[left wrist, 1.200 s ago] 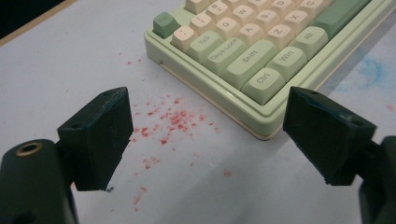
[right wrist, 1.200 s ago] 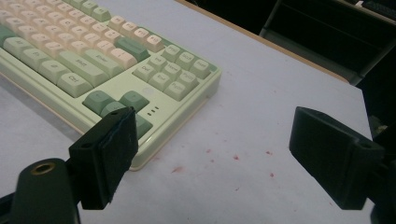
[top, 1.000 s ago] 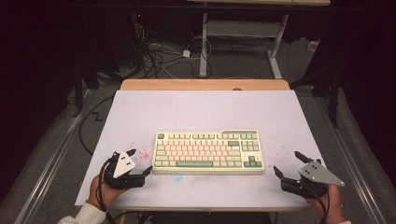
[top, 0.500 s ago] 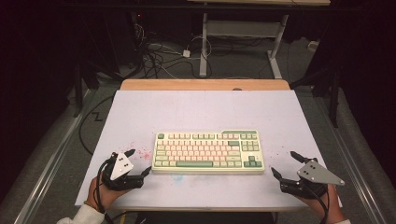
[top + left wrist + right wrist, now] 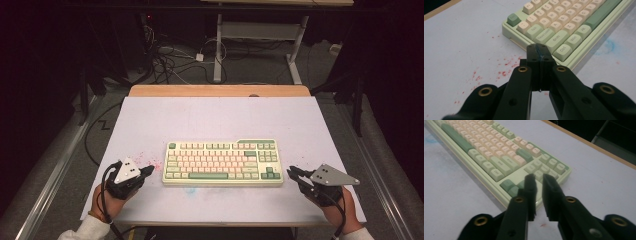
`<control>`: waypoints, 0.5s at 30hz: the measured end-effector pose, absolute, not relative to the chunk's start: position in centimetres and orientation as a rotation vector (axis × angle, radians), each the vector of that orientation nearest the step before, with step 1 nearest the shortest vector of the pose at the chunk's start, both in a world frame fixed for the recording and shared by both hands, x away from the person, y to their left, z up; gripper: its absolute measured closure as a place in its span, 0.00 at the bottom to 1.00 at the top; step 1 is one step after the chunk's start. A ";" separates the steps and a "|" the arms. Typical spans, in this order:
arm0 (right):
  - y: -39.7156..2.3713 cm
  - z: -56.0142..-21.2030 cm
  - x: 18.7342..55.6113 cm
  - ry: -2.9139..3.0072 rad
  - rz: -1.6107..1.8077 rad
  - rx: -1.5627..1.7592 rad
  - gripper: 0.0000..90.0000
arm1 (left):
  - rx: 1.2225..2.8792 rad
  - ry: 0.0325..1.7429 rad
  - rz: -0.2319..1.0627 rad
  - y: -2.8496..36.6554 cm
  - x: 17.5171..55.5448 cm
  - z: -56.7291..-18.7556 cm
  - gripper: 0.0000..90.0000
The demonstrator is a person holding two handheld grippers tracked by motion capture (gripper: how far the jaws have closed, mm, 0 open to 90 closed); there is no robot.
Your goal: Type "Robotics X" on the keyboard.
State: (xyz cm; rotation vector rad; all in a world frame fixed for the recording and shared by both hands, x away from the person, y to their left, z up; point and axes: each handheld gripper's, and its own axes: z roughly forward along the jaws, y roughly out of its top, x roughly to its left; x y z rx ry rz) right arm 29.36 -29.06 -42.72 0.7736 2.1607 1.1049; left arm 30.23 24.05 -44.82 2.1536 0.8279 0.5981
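Dark floor, loose cables and grey frame legs surround a pale counter [image 5: 215, 120] with a wooden strip along its far edge. A green-and-cream keyboard [image 5: 222, 162] lies flat near the middle of the counter, its long side parallel to the near edge and its space-bar row toward the person. Red specks [image 5: 504, 65] mark the surface just off the keyboard's left end, and a faint blue smear sits by its near edge.

The left gripper [image 5: 146, 171] is held low, just beside the keyboard's left end. In the left gripper view its jaws have just been closing and now meet flat against each other, with nothing between them; the closed tip points at the near left corner, by the Ctrl key [image 5: 562, 50]. Contact with the case cannot be confirmed.

The right gripper [image 5: 291, 172] is placed likewise at the keyboard's right end. Its jaws have just been closing and stand nearly together, a narrow slit remaining, with nothing held; they point at the near right corner by the arrow keys [image 5: 510, 186].

Judgement: closed fingers form narrow tips, suited to pressing keys or nudging the case from both ends. Which is intended cannot be determined.
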 end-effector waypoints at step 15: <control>-25.3 -41.1 31.3 2.208 1.131 0.684 1.00 | 2.183 0.784 0.566 21.7 32.2 -42.9 0.98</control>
